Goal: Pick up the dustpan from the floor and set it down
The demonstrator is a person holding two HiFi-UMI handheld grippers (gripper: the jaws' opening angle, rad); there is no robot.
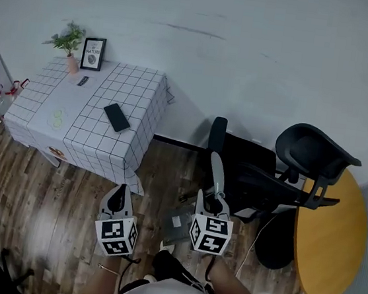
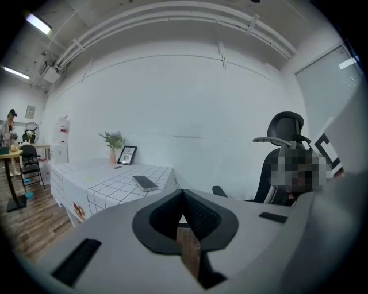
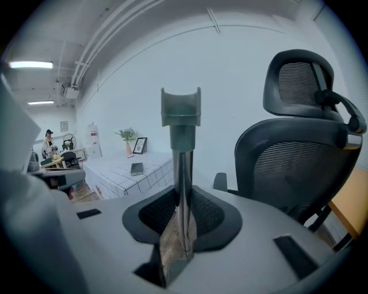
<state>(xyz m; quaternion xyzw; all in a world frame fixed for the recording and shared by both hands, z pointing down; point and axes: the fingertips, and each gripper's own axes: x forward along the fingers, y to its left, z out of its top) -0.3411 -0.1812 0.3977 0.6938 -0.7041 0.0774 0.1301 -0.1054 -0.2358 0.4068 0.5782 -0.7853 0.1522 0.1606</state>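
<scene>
Right gripper [image 3: 183,198]: jaws clamped on the dustpan's handle [image 3: 181,146], a thin, smooth metal pole. Left gripper [image 2: 183,201]: jaws closed, empty. The pan [image 1: 178,223] sits low over the floor [image 1: 66,188] between the grippers; I can't tell if it touches.

Risks I see:
- The pole could slide or twist in the jaws, so the pan swings or drops.
- The chair [image 1: 302,164] is just beside the handle, so a swing that way snags it.
- If the pan lands tilted, it tips over.
</scene>
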